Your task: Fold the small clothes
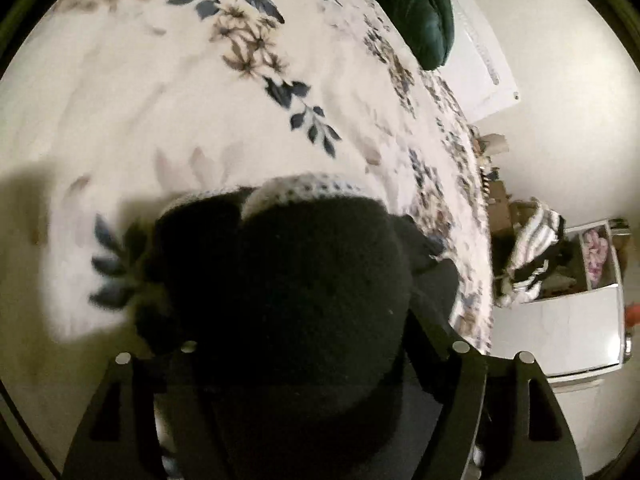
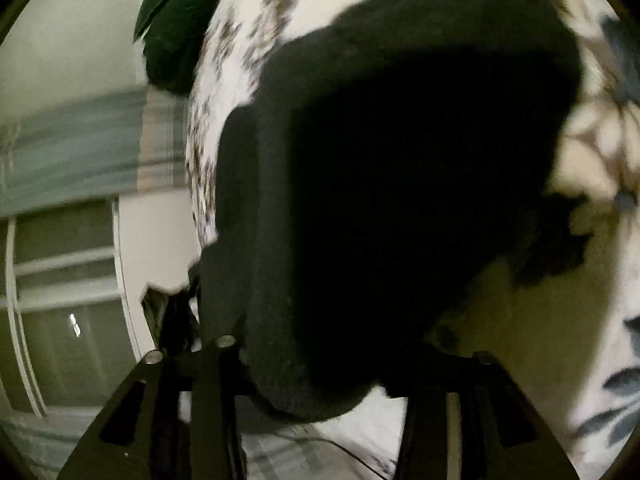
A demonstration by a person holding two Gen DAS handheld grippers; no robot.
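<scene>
A small black knitted garment (image 1: pixel 288 280) with a white speckled edge (image 1: pixel 316 186) fills the lower middle of the left wrist view, bunched between my left gripper's (image 1: pixel 296 344) fingers above the floral bedspread (image 1: pixel 200 100). In the right wrist view the same black fabric (image 2: pixel 400 168) covers most of the frame and hangs over my right gripper (image 2: pixel 320 356). The fingertips of both grippers are hidden by the cloth, so the jaw gaps do not show.
A dark green cushion (image 1: pixel 412 4) lies at the bed's far end, also seen in the right wrist view (image 2: pixel 180 20). Right of the bed stand a white cabinet (image 1: pixel 560 328) and a striped garment (image 1: pixel 532 252). A window (image 2: pixel 64 300) is at left.
</scene>
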